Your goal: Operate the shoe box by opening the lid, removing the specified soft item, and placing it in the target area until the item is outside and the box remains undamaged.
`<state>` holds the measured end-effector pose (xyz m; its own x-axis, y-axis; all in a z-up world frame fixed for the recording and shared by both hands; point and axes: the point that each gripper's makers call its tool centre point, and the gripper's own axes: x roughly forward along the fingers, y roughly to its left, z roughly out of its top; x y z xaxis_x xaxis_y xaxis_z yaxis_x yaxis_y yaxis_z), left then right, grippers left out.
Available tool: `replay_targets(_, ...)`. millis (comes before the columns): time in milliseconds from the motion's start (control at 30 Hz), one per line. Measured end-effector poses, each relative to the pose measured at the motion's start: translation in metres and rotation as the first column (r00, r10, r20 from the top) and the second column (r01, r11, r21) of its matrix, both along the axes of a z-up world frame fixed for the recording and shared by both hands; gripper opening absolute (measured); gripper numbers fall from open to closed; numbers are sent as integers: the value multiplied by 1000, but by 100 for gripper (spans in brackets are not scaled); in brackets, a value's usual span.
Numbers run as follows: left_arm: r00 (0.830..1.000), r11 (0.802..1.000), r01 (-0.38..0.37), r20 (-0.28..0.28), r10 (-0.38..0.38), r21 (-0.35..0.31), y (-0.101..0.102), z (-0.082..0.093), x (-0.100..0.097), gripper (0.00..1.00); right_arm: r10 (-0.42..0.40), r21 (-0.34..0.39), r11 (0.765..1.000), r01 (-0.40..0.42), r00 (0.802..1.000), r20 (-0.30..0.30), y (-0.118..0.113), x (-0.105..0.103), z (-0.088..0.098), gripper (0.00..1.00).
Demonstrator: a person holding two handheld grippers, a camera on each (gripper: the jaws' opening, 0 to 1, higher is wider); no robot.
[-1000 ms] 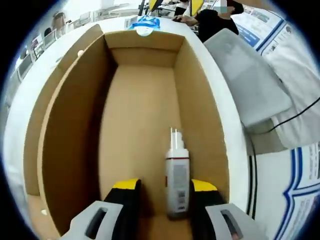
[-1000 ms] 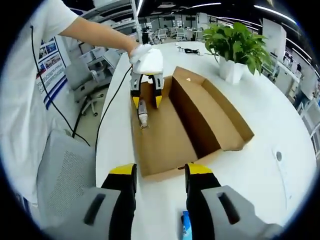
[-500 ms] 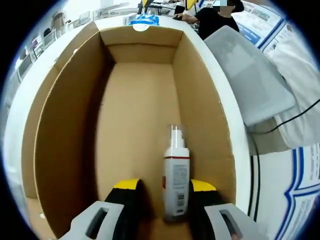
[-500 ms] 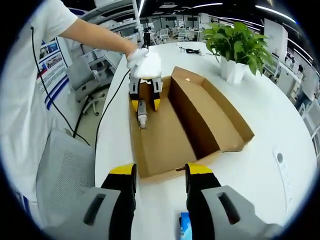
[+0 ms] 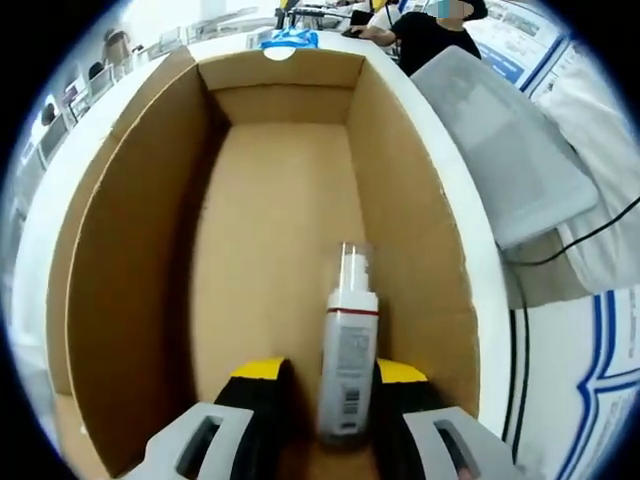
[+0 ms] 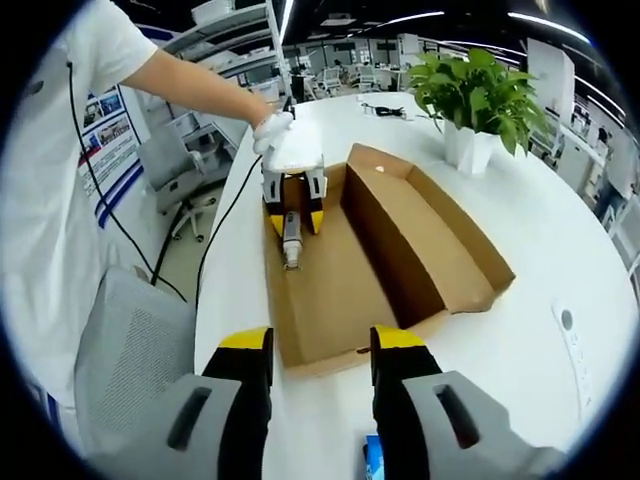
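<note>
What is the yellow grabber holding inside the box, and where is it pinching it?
The left gripper pinches the small white bottle around its lower body, inside the open cardboard box. The right gripper holds nothing.

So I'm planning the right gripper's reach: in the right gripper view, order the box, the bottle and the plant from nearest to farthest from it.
1. Box: straight ahead, open, just past the fingers.
2. Bottle: inside the box's far left end, between the left gripper's fingers.
3. Plant: far right, beyond the box.
</note>
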<state>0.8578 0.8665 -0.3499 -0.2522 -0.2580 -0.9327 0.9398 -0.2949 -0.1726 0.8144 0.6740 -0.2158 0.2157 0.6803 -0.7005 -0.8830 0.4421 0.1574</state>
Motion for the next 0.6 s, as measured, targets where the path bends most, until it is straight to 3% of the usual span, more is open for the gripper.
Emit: replay_targets(600,994,1000,3,111,0,-27,0,-4,10,26,-7,7,1000,7,1000,7,-3,3,0,38)
